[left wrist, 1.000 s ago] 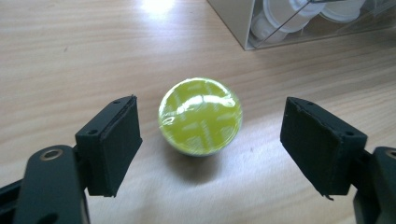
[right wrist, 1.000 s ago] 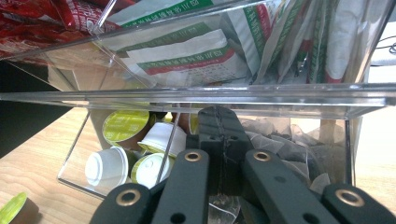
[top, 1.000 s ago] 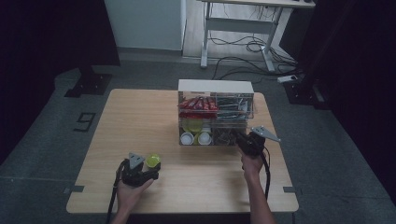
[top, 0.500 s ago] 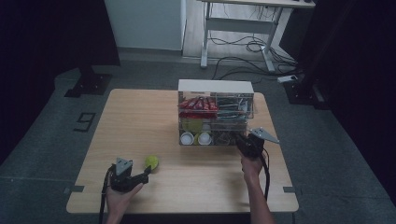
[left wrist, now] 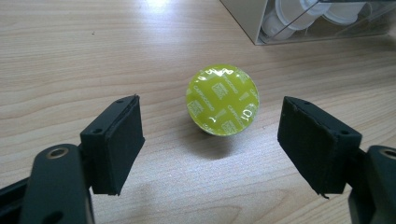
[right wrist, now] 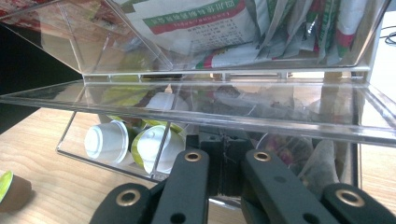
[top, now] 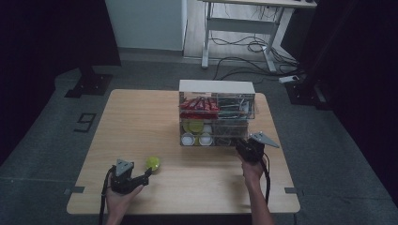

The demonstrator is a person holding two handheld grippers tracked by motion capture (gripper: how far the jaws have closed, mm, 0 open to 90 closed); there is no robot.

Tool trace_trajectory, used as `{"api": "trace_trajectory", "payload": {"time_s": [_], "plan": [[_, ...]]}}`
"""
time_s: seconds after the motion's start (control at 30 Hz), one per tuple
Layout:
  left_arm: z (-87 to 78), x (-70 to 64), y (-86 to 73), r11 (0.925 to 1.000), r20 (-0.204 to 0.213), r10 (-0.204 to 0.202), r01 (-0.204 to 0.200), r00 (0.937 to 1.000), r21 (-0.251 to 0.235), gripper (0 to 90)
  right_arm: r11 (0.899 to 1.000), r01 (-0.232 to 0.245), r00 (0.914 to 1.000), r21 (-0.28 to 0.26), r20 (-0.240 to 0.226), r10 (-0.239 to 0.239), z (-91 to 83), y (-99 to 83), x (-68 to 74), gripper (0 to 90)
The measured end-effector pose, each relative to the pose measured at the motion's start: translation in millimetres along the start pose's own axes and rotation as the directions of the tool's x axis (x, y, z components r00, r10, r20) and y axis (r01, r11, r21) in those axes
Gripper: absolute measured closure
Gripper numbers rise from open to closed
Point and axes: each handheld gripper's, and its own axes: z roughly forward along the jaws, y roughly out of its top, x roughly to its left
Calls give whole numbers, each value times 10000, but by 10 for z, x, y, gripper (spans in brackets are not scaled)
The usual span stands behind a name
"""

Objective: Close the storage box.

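Sitting on the wooden table (top: 141, 117) near its near-left part, a yellow-green coffee capsule (left wrist: 222, 100) is lying foil lid up just beyond the left gripper (left wrist: 210, 140). That gripper is resting low over the table with its jaws spread wide and nothing between them; the capsule is lying ahead of the two pads, apart from both. In the high view the capsule (top: 152, 163) is showing just to the right of the left gripper (top: 136, 178).

To the right, the right gripper (top: 244, 147) is pressing against the near face of the clear acrylic organizer (top: 217, 119), its jaws drawn close on what seems to be a front edge or handle of the lower drawer (right wrist: 224, 121), though the exact contact is hidden. White cups (right wrist: 106, 140) are lying inside.

Judging by its look, the capsule is light, small and fairly stiff at the wall, with a thin, slick foil lid that could dent or puncture. Taking hold across the side wall below the rim looks safest, squeezing gently.
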Motion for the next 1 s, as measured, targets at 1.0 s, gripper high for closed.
{"api": "trace_trajectory", "payload": {"time_s": [1.0], "plan": [[63, 24, -49, 9992, 227, -41, 32, 9997, 386, 238, 9967, -151, 9998, 804, 149, 139, -89, -265, -64, 894]]}}
